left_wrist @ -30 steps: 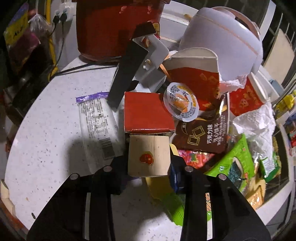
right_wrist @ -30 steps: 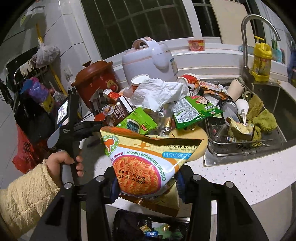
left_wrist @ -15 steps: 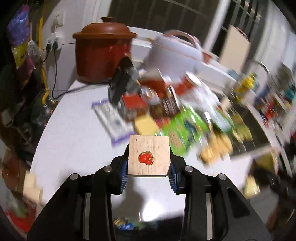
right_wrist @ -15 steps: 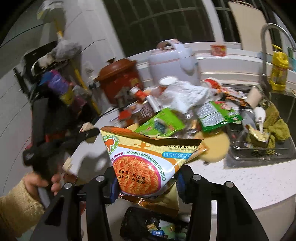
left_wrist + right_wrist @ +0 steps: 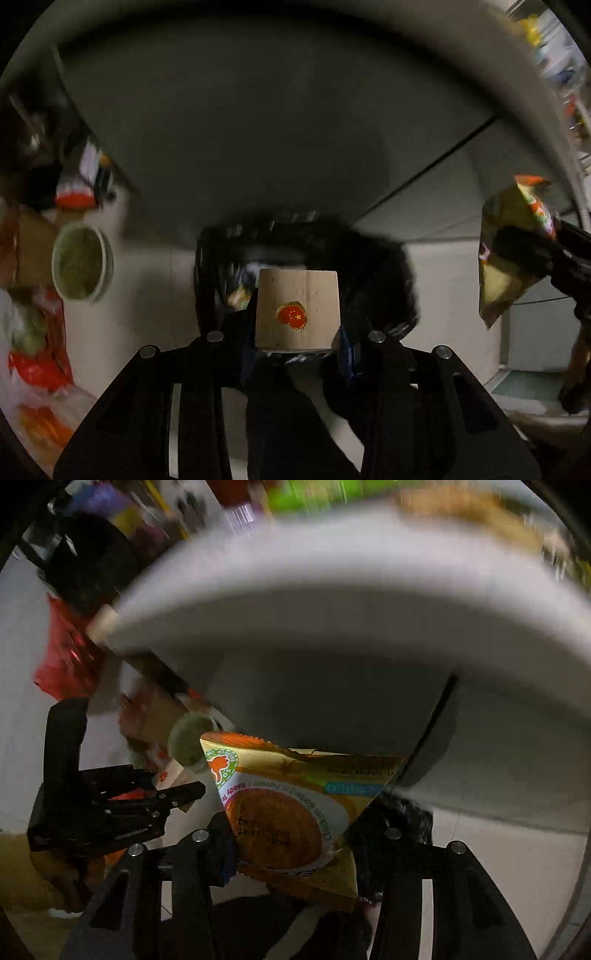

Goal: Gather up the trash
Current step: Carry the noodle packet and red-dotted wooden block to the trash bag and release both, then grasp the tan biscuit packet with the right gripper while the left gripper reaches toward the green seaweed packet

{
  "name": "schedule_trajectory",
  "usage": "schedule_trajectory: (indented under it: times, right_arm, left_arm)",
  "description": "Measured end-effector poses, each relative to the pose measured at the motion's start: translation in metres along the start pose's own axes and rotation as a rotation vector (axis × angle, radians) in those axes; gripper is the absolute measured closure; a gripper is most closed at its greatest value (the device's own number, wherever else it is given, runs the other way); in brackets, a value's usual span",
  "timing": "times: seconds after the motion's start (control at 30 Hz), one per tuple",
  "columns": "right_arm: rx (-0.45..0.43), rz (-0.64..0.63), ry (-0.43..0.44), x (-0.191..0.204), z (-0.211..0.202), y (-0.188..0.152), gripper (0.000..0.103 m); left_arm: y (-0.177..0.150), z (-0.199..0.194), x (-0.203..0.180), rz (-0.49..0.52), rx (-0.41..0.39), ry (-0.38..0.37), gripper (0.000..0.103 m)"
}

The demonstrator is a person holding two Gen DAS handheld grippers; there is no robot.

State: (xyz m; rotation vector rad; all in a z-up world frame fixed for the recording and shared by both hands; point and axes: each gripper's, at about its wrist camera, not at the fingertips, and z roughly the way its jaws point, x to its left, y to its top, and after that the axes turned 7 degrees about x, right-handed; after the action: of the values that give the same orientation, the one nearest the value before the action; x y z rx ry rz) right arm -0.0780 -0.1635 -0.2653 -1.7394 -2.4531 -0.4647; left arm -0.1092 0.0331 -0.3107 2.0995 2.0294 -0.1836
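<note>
My left gripper point(image 5: 297, 325) is shut on a small pale wooden box with a red heart sticker point(image 5: 297, 309) and holds it just above the open black trash bag point(image 5: 380, 277) on the floor. My right gripper point(image 5: 291, 845) is shut on a yellow instant-noodle packet point(image 5: 291, 805), also low beside the counter. The noodle packet also shows at the right in the left wrist view point(image 5: 513, 254). The left gripper with its box shows at the left in the right wrist view point(image 5: 162, 794). Both views are motion-blurred.
The white counter's underside and cabinet front point(image 5: 277, 129) loom overhead; in the right wrist view the counter edge point(image 5: 332, 572) curves above. A green-filled cup point(image 5: 83, 264) and red and white bags point(image 5: 37, 365) sit on the floor at left.
Both grippers have swung down from counter height to below the counter edge, carrying the wooden box and the noodle packet toward the black bag. The cluttered countertop has left view.
</note>
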Motion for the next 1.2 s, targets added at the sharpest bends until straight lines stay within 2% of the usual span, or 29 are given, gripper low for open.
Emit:
schedule_trajectory:
  times: [0.2,0.27,0.3,0.33,0.37,0.47,0.57,0.7,0.8,0.83,0.93,0.97,1.1,1.13,1.2]
  right_arm:
    - [0.084,0.067,-0.055,-0.021,0.094,-0.010,0.055]
    - [0.107,0.071,-0.088,-0.025,0.117,-0.010,0.051]
    - [0.116,0.075,-0.109,-0.027,0.126,-0.010,0.035]
    - [0.121,0.083,-0.135,-0.029,0.133,-0.009,0.028]
    - [0.117,0.087,-0.151,-0.033,0.132,-0.010,0.024]
    - [0.112,0.097,-0.160,-0.038,0.125,-0.010,0.024]
    - [0.095,0.099,-0.149,-0.040,0.103,-0.008,0.024]
    - [0.032,0.075,-0.112,-0.030,0.055,0.001,0.024]
    - [-0.042,0.031,-0.054,-0.011,0.002,0.011,0.023]
    - [-0.068,0.014,-0.034,-0.005,-0.016,0.014,0.022]
    - [-0.179,-0.046,0.041,0.019,-0.080,0.026,0.017]
    - [-0.242,-0.078,0.056,0.028,-0.107,0.032,0.014]
    - [-0.383,-0.122,0.044,0.041,-0.158,0.058,0.009]
    - [-0.426,-0.117,0.020,0.039,-0.168,0.069,0.009]
    - [-0.456,-0.091,-0.052,0.033,-0.173,0.086,0.009]
  left_arm:
    - [0.002,0.084,0.018,-0.013,0.074,0.017,0.068]
    - [0.007,0.103,0.025,-0.024,0.095,0.026,0.067]
    - [0.009,0.113,0.029,-0.038,0.111,0.034,0.052]
    - [0.011,0.117,0.033,-0.052,0.118,0.054,0.031]
    - [0.008,0.116,0.033,-0.062,0.114,0.071,0.026]
    - [0.004,0.108,0.041,-0.084,0.094,0.085,0.025]
    - [0.000,0.095,0.046,-0.080,0.098,0.094,0.025]
    - [-0.005,0.057,0.047,-0.091,0.057,0.084,0.025]
    - [-0.006,0.014,0.041,-0.094,-0.009,0.059,0.025]
    - [-0.006,-0.004,0.037,-0.086,-0.041,0.054,0.021]
    - [-0.006,-0.050,0.022,-0.055,-0.137,0.037,0.017]
    - [-0.005,-0.062,0.017,-0.042,-0.160,0.031,0.017]
    - [-0.003,-0.100,-0.001,-0.008,-0.236,0.010,0.017]
    - [-0.001,-0.105,-0.003,-0.007,-0.245,0.006,0.017]
    - [0.002,-0.118,-0.009,0.003,-0.278,-0.001,0.017]
